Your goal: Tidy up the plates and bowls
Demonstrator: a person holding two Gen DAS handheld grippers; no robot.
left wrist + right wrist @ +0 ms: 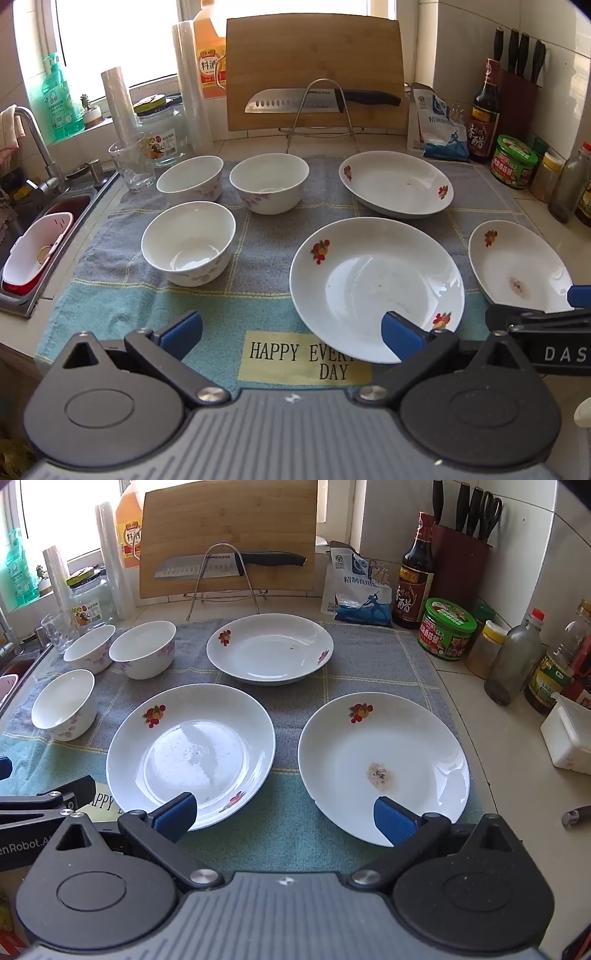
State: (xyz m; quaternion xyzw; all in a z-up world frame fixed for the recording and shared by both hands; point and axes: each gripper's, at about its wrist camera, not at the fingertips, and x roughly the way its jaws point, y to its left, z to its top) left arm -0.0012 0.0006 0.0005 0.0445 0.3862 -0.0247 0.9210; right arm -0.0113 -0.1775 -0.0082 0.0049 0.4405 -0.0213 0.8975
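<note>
Nothing is looking stacked or grouped yet; the task is sitting at its start. Left gripper (291,330) is hovering released, jaws spread wide, nothing between them, angled down over the near edge of the towel (122,295). Right gripper (284,812) is hovering the same way, wide and empty, just to the left one's right.

Three bowls (188,243) are sitting ahead-left of the left gripper, each upright and apart from the others: one near, two (190,179) (269,182) farther back side by side. Three plates are lying singly: middle plate (190,753) ahead-left of the right gripper, with that gripper's left pad in front of its rim; right plate (384,764), showing a food smear, ahead-right; far plate (269,648) straight ahead beyond both. None is touching another.

Left to do, by judgement: all of it, plates into one stack and bowls nested. Smeared plate is probably belonging on top or aside.
</note>
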